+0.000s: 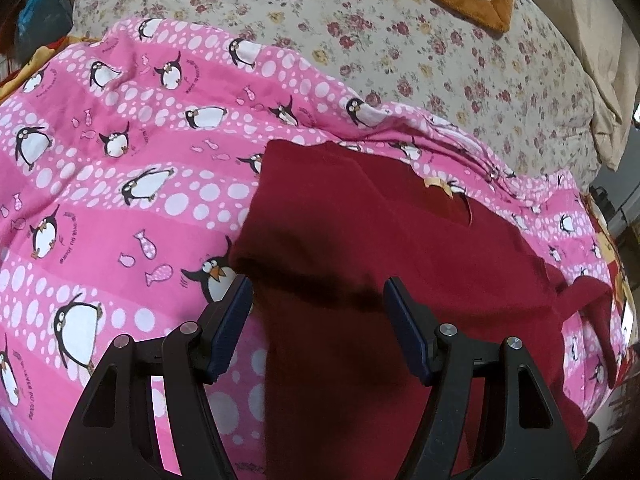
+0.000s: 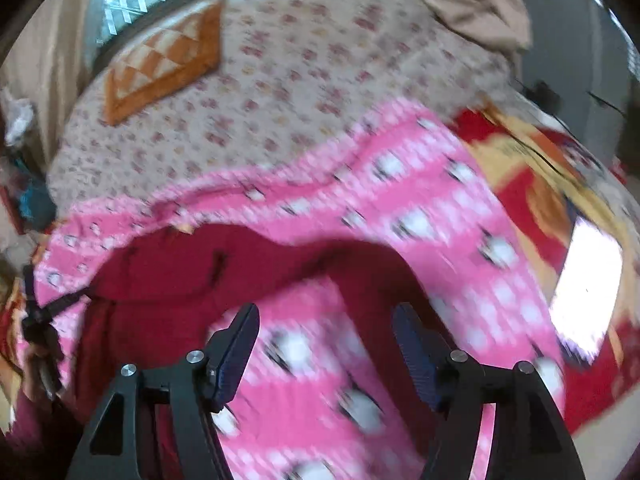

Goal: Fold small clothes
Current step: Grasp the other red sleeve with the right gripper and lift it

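Dark red garment (image 1: 400,264) spread on a pink penguin-print blanket (image 1: 120,160), which covers a floral bed sheet (image 1: 400,40).

The garment lies flat on the blanket. My left claw (image 1: 318,292) is spread wide, hovering over the garment's near folded part, pinching nothing. My right claw (image 2: 326,322) is spread too, empty, above pink blanket beside a red sleeve (image 2: 368,280); that view is blurred.

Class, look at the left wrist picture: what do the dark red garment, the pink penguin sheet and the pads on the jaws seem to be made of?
Dark red garment: probably soft knit or fleece, matte, slightly fuzzy, no sheen.
Pink penguin sheet: likely thin printed woven cotton; flat print, fine creases.
Pads: seemingly dark blue rubber or plastic on black rigid plastic arms with metal pins; the exact material is unclear.
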Available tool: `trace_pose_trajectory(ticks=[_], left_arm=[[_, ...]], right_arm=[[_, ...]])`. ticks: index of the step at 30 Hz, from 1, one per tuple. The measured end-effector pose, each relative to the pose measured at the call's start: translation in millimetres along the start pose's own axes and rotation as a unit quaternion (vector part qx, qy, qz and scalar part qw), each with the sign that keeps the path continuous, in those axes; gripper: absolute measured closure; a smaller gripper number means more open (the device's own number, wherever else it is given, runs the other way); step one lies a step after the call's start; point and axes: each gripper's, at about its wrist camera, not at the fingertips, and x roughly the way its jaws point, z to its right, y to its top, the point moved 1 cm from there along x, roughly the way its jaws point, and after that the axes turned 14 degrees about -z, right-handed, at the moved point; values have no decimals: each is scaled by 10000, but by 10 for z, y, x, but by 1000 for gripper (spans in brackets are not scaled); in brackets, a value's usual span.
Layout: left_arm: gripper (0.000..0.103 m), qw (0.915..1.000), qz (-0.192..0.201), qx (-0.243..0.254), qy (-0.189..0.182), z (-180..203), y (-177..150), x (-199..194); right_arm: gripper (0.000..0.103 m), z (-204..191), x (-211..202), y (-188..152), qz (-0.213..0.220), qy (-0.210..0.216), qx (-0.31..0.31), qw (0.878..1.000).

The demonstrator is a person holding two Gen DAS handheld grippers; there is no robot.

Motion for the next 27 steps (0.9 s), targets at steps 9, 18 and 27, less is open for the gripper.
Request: trace_pose_trajectory(ticks=[9,18,27], left_arm=[[35,9999,-91,-9,72,4,-29,77],[35,9999,-68,-79,-28,-33,-10,55],[35,10000,-3,-83,-21,-19,-1,5]], right_arm=[[36,594,473,-507,-544,-77,869,9947],[91,657,382,-120,187,-645,595,9960],[91,239,-153,551,1129,-292,110,9931]])
